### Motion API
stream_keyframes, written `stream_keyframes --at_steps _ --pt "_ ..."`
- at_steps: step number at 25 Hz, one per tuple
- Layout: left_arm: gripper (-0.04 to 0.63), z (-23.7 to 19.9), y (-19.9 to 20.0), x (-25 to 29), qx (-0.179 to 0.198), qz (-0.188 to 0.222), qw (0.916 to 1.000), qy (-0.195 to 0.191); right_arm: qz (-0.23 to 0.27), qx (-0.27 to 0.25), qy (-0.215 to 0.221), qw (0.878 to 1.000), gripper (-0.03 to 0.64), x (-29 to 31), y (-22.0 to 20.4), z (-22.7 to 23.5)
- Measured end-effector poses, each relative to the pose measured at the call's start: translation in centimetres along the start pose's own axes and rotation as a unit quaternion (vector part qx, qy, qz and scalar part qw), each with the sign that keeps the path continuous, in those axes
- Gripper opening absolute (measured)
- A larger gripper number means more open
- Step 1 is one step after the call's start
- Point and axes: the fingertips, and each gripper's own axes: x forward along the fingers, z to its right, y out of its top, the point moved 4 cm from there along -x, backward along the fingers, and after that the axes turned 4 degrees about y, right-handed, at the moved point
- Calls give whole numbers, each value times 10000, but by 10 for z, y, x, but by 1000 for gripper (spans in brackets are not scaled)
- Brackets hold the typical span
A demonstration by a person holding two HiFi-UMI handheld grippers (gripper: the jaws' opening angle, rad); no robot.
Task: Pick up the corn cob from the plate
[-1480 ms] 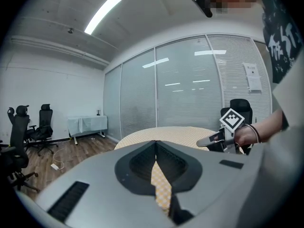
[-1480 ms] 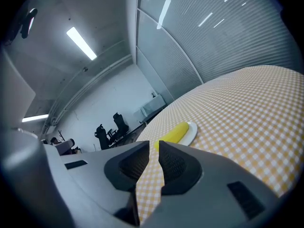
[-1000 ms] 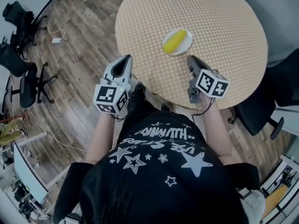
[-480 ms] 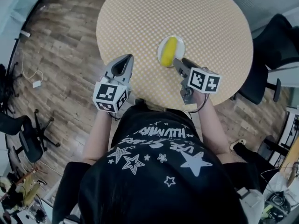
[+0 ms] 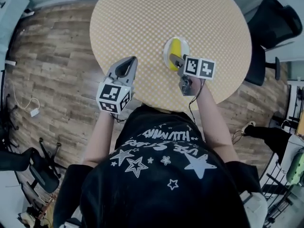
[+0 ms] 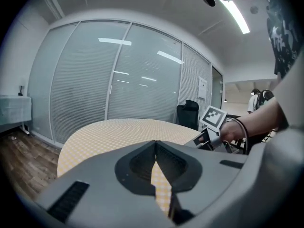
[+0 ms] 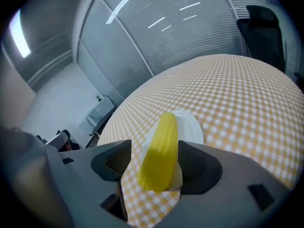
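Corn cob (image 7: 159,151) lies on the plate (image 7: 192,127) on the checked surface (image 7: 237,94), untouched between the wide-open jaws of the right gripper (image 7: 154,166). Best to sink lower, straddle its middle, then close gently. Left gripper (image 6: 156,163) is closed, empty. A second ago the right gripper hung short of the plate; its jaws have just been opening

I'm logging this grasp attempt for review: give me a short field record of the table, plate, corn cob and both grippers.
table: round, yellow-checked top
plate: white, on the table
corn cob: yellow, lying on the plate
right gripper: jaws have just been opening, now wide apart either side of the corn cob, not pressing it
left gripper: jaws together, empty, near the table's edge
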Motion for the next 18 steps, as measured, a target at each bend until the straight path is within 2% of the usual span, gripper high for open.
stream_keyframes --at_steps 4,8,15,18 --pt "6 -7 -3 12 29 -94 9997 -235 -165 1 -420 9990 282 16 5 9" --pt "6 -10 -3 24 -1 -123 9992 -381 -375 55 -591 9975 282 28 11 14" --pt "6 -18 -5 32 -54 -171 9986 -500 -837 74 -1031 9911 281 48 7 21" --pt "6 -19 -7 34 -62 -222 9984 -515 -990 -70 -1296 9866 281 50 6 23"
